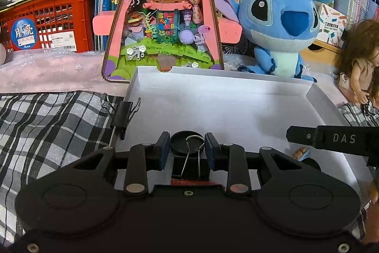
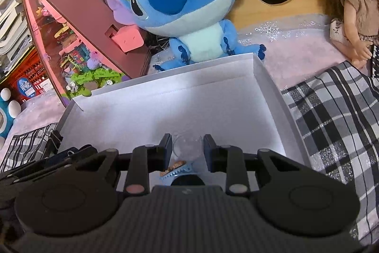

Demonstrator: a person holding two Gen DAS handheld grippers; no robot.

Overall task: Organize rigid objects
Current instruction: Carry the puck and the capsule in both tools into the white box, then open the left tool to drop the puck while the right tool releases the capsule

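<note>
A white shallow box (image 1: pixel 213 98) lies on the bed; it also shows in the right wrist view (image 2: pixel 189 106). My left gripper (image 1: pixel 187 148) holds a black binder clip (image 1: pixel 190 165) between its fingers, above a black round lid (image 1: pixel 187 142) inside the box. My right gripper (image 2: pixel 187 148) is closed on a clear round dome (image 2: pixel 187 146), over a small blue-and-brown toy (image 2: pixel 176 170) and a dark round piece (image 2: pixel 187 180). The right gripper's finger (image 1: pixel 331 139) reaches into the left wrist view. A second black binder clip (image 1: pixel 122 114) sits at the box's left edge.
A blue Stitch plush (image 1: pixel 279 23) and a pink triangular brick display (image 1: pixel 163 16) stand behind the box. A doll (image 2: pixel 355 4) sits at the right. A black-and-white checked cloth (image 1: pixel 47 125) covers the bed either side. Bookshelves and a red crate (image 1: pixel 47 18) are behind.
</note>
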